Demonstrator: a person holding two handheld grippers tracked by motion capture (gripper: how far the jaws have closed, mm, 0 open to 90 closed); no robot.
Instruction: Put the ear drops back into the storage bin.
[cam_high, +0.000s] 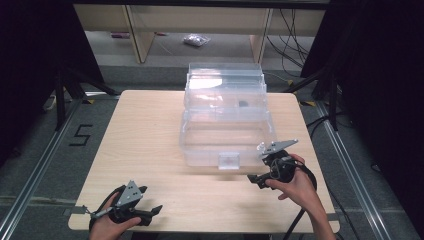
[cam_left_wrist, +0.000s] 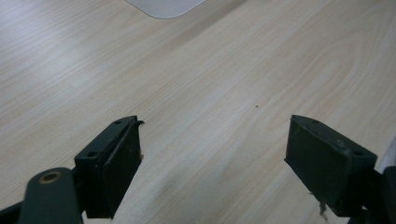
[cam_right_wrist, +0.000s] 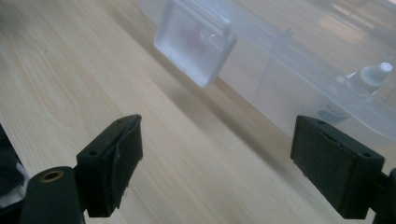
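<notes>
My hands hold both grippers, left (cam_high: 150, 212) and right (cam_high: 259, 165), low over the pale wooden table (cam_high: 150, 145), jaws wide, empty, near the clear plastic box (cam_high: 227, 120).

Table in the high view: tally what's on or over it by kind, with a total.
Clear plastic box, lid open: 1
Hand-held grippers: 2, the left gripper and the right gripper, both open and empty
Small dark item inside the box, too small to identify: 1
Total: 4
</notes>
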